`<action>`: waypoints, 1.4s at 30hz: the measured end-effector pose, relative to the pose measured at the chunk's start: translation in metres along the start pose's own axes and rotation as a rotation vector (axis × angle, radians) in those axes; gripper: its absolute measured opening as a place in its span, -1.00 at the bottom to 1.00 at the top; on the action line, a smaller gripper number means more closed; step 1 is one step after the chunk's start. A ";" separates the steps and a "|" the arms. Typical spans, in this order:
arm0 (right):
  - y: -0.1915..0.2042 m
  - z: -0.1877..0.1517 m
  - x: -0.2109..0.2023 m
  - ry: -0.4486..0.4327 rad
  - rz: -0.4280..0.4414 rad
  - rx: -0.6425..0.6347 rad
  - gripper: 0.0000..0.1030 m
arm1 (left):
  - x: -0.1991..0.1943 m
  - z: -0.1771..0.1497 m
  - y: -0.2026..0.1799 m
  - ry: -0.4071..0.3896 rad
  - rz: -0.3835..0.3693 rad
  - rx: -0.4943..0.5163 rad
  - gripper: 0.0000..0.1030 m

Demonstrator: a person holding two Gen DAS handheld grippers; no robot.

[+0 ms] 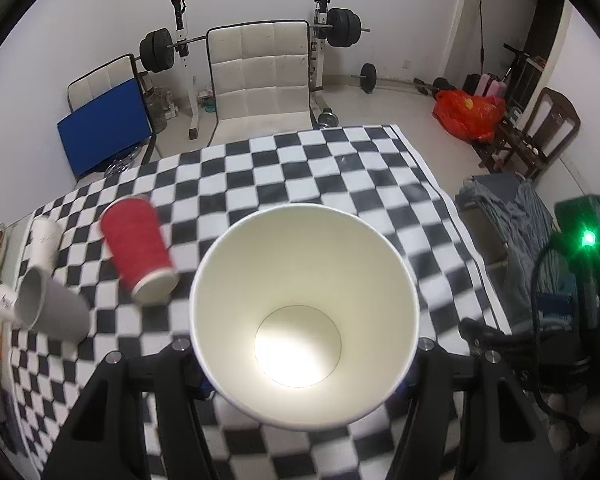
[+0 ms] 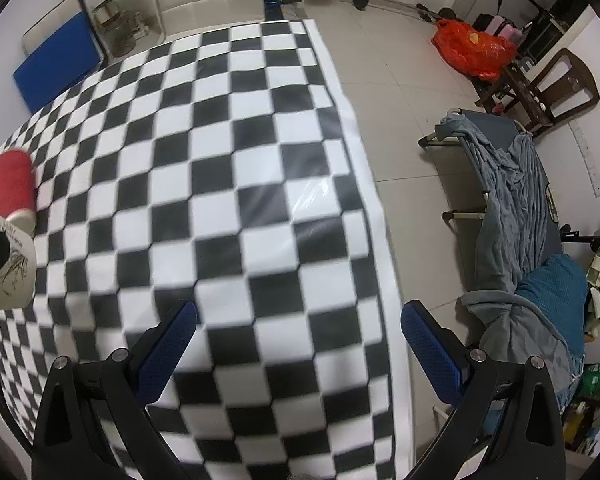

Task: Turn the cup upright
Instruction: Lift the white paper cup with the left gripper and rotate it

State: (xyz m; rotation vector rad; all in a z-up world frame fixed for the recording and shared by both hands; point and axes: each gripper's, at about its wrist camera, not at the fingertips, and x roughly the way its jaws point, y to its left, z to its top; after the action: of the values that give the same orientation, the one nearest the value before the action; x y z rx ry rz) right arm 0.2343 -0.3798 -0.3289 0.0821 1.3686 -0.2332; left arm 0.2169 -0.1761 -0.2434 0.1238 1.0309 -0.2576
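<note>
White paper formed the cup (image 1: 304, 316) that the left tongs (image 1: 304, 364) were grasping, one finger pressed to each side of its wall. Its open mouth faced the left wrist camera, so the pale interior and round bottom were in plain sight, and it hung above the checkered surface (image 1: 340, 168) rather than resting on it.

To its left, a red cup (image 1: 138, 248) lay on its side on the black-and-white cloth, rim toward the camera. Farther left, a grey cup (image 1: 50, 308) also lay tipped over, its mouth turned leftward, and a white cup (image 1: 46, 242) sat just behind it near the cloth's edge.

The right tongs (image 2: 298, 344) were released, their blue-padded fingers (image 2: 168, 352) spread wide with nothing between them, hovering over the near right part of the surface (image 2: 228, 160). In that view the red cup (image 2: 14, 188) showed at the far left edge, blurred.

Beyond the surface stood a white padded chair (image 1: 260, 76) and a barbell rack (image 1: 322, 40).
</note>
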 end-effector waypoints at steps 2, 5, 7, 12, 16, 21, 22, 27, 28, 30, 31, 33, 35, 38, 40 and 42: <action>0.012 -0.020 -0.012 -0.001 -0.003 -0.006 1.00 | -0.013 -0.015 0.006 0.015 -0.003 0.007 0.15; 0.028 -0.047 -0.026 0.003 -0.005 -0.011 1.00 | -0.028 -0.042 0.015 0.055 -0.010 0.021 0.15; 0.042 -0.070 -0.032 0.015 -0.008 -0.017 1.00 | -0.035 -0.059 0.023 0.093 -0.022 0.019 0.15; 0.068 -0.124 -0.037 0.068 -0.020 -0.009 1.00 | -0.034 -0.106 0.036 0.273 -0.100 -0.016 0.15; 0.072 -0.157 -0.031 0.131 -0.035 0.015 1.00 | -0.006 -0.139 0.041 0.466 -0.205 -0.092 0.15; 0.063 -0.184 -0.019 0.217 -0.059 0.044 1.00 | 0.039 -0.156 0.037 0.644 -0.310 -0.226 0.15; 0.060 -0.187 -0.016 0.228 -0.063 0.052 1.00 | 0.045 -0.154 0.033 0.666 -0.333 -0.251 0.15; 0.046 -0.187 -0.009 0.262 -0.082 0.087 1.00 | 0.075 -0.132 0.021 0.681 -0.326 -0.269 0.15; 0.043 -0.184 -0.007 0.269 -0.081 0.091 1.00 | 0.080 -0.130 0.021 0.679 -0.321 -0.272 0.15; 0.041 -0.183 -0.003 0.280 -0.076 0.093 1.00 | 0.092 -0.123 0.017 0.690 -0.307 -0.285 0.15; 0.040 -0.182 -0.002 0.284 -0.075 0.094 1.00 | 0.098 -0.124 0.023 0.691 -0.299 -0.290 0.15; 0.037 -0.178 0.001 0.291 -0.072 0.101 1.00 | 0.106 -0.122 0.023 0.695 -0.281 -0.303 0.16; 0.034 -0.173 0.003 0.296 -0.059 0.115 1.00 | 0.106 -0.119 0.028 0.682 -0.275 -0.298 0.16; 0.032 -0.168 0.006 0.299 -0.045 0.131 1.00 | 0.109 -0.113 0.027 0.676 -0.257 -0.287 0.17; 0.031 -0.166 0.009 0.299 -0.040 0.136 1.00 | 0.110 -0.113 0.026 0.677 -0.247 -0.275 0.20; 0.032 -0.164 0.007 0.296 -0.033 0.139 1.00 | 0.111 -0.113 0.026 0.678 -0.238 -0.270 0.20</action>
State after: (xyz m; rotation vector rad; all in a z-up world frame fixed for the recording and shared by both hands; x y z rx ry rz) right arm 0.0850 -0.3173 -0.3716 0.2169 1.6478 -0.3538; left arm 0.1836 -0.1430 -0.3969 -0.1720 1.7487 -0.2970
